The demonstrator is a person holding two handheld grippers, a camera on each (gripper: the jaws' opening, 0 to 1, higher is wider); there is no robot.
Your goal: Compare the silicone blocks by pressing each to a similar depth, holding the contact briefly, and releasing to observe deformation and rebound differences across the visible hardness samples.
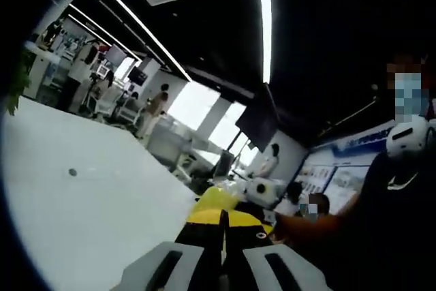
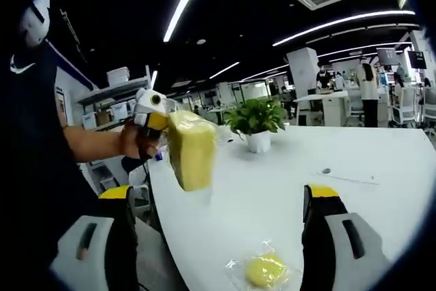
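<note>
Risk noted: the pale yellow rectangular silicone block in clear wrap (image 2: 191,149) is held aloft, off the white worktop (image 2: 286,168), pinched near one end only; judged likely to slip or swing in the slick wrapper if pressed while unsupported, and press depth would then not be comparable between samples. A second sample, a small round yellow silicone piece in a clear bag (image 2: 264,270), lies on the worktop near its edge at 6 o'clock in the right gripper view; a careless sweep could push it off. Left claw (image 2: 151,119), seen at 9 o'clock in the right gripper view with a person's hand (image 2: 136,142) on it, is closed on the wrapped block; in the left gripper view its black-and-yellow jaws meet around yellow material (image 1: 216,199). Right claw (image 2: 221,236) stands wide apart, holding and touching nothing, its jaws flanking the bagged round piece. A potted green plant in a white pot (image 2: 256,122) stands well beyond, at 12 o'clock.
</note>
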